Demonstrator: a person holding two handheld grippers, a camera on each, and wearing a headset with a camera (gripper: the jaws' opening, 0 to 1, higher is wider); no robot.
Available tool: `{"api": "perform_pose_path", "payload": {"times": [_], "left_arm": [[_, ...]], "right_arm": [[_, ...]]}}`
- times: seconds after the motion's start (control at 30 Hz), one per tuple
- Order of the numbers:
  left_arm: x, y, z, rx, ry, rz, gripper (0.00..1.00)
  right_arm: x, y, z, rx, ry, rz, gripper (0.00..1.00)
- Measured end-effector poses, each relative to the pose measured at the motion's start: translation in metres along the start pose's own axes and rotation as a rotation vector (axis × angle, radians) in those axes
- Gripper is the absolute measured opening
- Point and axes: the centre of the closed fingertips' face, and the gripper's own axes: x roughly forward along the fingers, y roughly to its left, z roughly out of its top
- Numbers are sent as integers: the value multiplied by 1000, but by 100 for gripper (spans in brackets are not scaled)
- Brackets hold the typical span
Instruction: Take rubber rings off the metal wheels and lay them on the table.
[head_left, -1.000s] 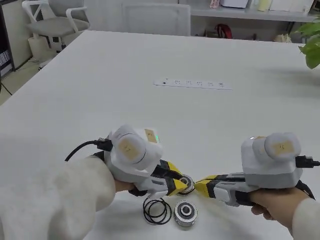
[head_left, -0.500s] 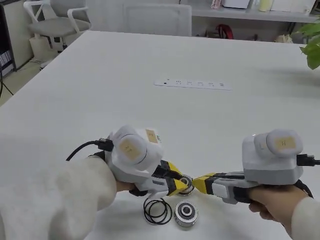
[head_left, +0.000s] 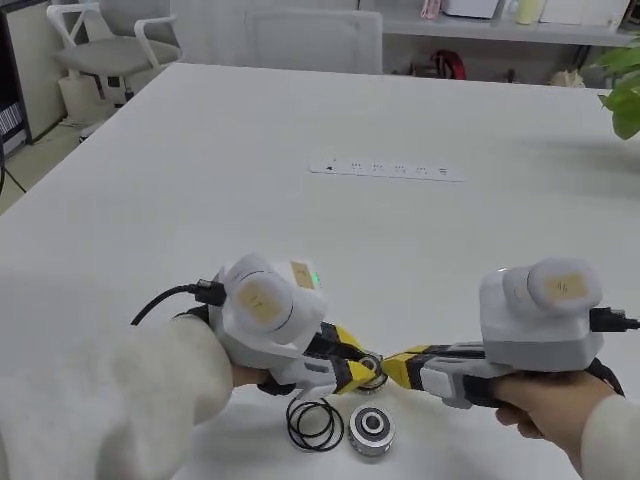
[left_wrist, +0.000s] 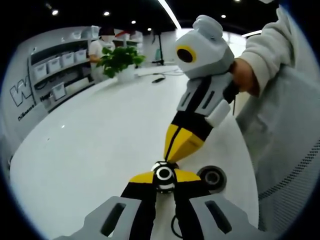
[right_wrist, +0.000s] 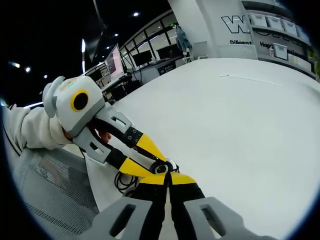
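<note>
Your left gripper (head_left: 356, 369) is clenched on a wheel (head_left: 373, 367), held just above the bench (head_left: 300, 120) near its front edge. Your right gripper (head_left: 391, 368) comes in from the opposite side, so the two meet nose to nose with the wheel between them.

In the left gripper view the wheel (left_wrist: 164, 174) shows its flat face to the camera. Its axle therefore runs roughly along the line the two grippers share, and the right gripper's tips touch its far rim. The right jaws are pressed together there; whether they have a ring nipped between them is too small to tell. The dark band round the rim suggests one is on it.

The right gripper is the one placed to peel. The pull probably goes straight back along that shared line, away from the left gripper.

Loose rings (head_left: 315, 423) lie on the bench just below the left gripper, with a second wheel (head_left: 371, 429) flat beside them.

Against a second ago little differs: the tips still meet at the wheel, and the rings and second wheel lie as they did.
</note>
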Motion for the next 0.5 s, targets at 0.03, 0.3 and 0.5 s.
{"api": "perform_pose_path", "payload": {"times": [0.03, 0.3, 0.5], "left_arm": [[0, 0, 0, 0, -1, 0, 14], [0, 0, 0, -6, -8, -1, 14], [0, 0, 0, -15, -21, -1, 14]], "right_arm": [[0, 0, 0, -1, 0, 1, 0], [0, 1, 1, -22, 5, 2, 0], [0, 1, 2, -8, 1, 9, 0]]}}
